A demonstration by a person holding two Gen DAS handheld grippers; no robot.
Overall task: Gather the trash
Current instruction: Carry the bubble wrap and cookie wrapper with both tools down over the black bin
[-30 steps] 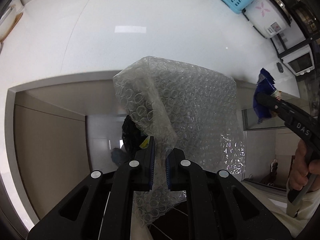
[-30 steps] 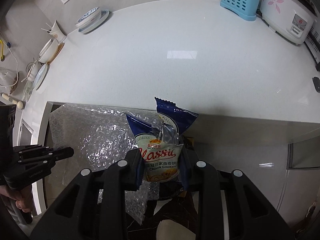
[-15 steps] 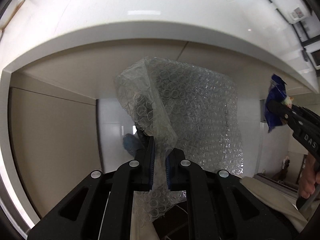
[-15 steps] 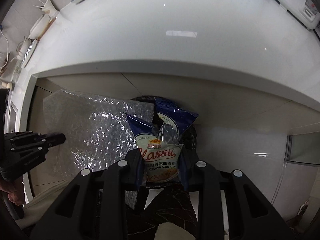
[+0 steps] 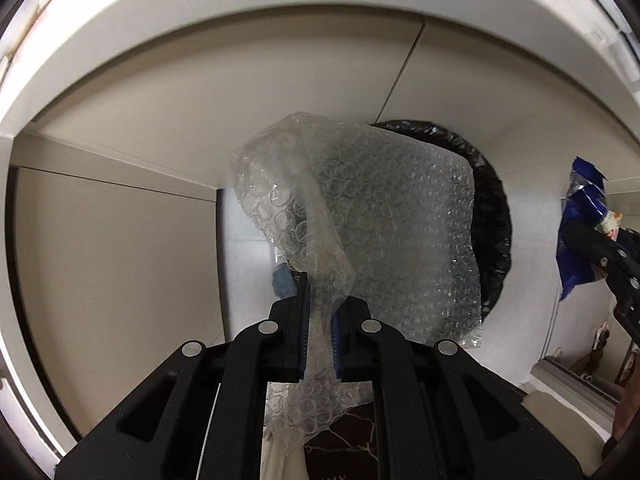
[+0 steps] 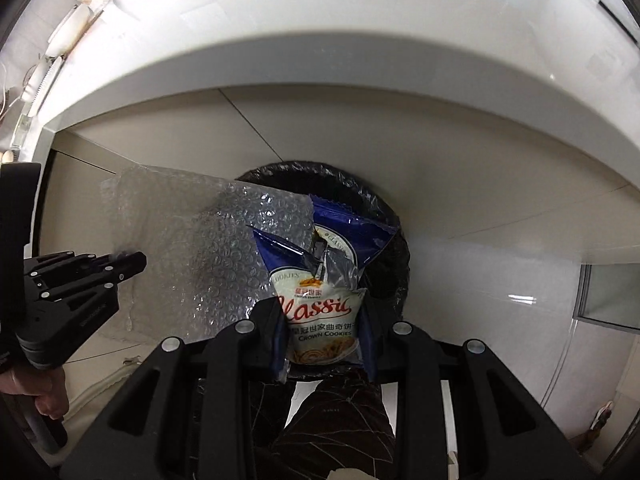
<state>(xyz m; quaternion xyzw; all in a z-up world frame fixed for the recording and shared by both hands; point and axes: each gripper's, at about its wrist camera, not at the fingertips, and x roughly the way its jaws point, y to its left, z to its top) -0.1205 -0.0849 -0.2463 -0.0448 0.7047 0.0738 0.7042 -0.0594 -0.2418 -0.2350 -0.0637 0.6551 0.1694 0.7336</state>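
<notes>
My left gripper [image 5: 320, 304] is shut on a clear sheet of bubble wrap [image 5: 380, 220], which hangs below the counter edge and half covers a round bin lined with a black bag [image 5: 496, 216]. In the right wrist view my right gripper [image 6: 324, 312] is shut on a blue and white cookie packet [image 6: 320, 280] directly over the black-lined bin [image 6: 384, 200]. The bubble wrap [image 6: 192, 248] and the left gripper [image 6: 132, 262] show to its left. The cookie packet [image 5: 580, 224] appears at the right edge of the left wrist view.
A white countertop edge [image 6: 320, 56] arches overhead, with beige cabinet fronts [image 5: 120, 240] behind the bin. Dishes [image 6: 52, 52] sit on the counter at far left. A dark patterned garment [image 6: 340, 420] lies below. A hand [image 6: 36, 392] grips the left tool's handle.
Both grippers have sunk from above the countertop to below its edge, each keeping its load. The black-lined bin has come into full view beneath them.
</notes>
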